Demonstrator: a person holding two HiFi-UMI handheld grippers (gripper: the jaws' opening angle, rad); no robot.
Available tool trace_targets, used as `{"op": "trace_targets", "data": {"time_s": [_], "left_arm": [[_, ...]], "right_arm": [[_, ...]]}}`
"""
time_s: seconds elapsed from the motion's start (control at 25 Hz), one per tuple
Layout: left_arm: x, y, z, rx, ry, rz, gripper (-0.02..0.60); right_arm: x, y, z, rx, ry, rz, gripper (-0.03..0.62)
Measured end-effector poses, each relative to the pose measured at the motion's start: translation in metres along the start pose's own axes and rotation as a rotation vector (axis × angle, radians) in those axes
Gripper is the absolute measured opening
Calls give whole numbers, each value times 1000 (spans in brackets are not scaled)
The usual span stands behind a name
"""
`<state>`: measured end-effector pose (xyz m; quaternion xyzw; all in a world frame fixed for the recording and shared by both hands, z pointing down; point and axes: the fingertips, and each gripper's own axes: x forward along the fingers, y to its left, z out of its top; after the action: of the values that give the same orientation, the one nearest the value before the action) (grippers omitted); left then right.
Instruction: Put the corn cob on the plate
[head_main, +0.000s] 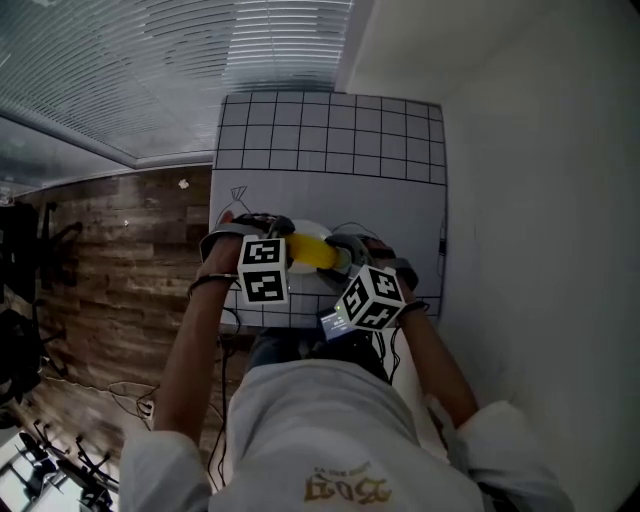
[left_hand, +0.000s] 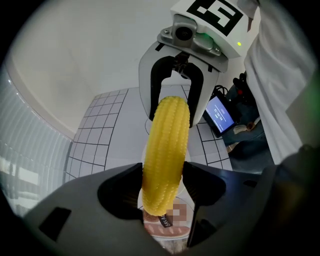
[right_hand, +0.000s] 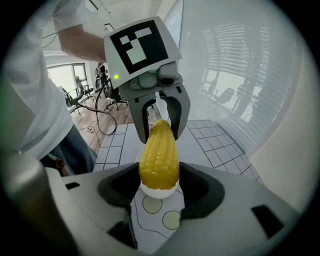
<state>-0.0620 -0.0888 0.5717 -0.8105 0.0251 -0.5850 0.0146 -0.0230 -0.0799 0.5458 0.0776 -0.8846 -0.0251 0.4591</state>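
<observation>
A yellow corn cob (head_main: 312, 250) hangs over a white plate (head_main: 308, 231) on the gridded tabletop (head_main: 330, 150). The left gripper (left_hand: 162, 190) has its jaws, set wide, clamped on one end. The right gripper (right_hand: 159, 182) has its jaws clamped on the other end.

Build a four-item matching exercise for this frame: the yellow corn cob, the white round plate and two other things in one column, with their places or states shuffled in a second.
Things
1. yellow corn cob
2. white round plate
3. left gripper
4. small device with a lit screen

Places or states
A. on the gridded table, under the cob
B. near the table edge closest to the person
C. gripped at both ends, above the plate
D. jaws clamped on one end of the cob

Pairs: 1-C, 2-A, 3-D, 4-B
</observation>
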Motion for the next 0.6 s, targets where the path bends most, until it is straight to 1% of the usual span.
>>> {"op": "trace_targets", "data": {"time_s": [0.28, 0.6], "left_arm": [[29, -6, 1, -73, 13, -14, 258], [51, -6, -18, -127, 19, -14, 258]], "right_arm": [[17, 2, -27, -15, 23, 76, 247], [46, 4, -35, -25, 59, 125, 247]]}}
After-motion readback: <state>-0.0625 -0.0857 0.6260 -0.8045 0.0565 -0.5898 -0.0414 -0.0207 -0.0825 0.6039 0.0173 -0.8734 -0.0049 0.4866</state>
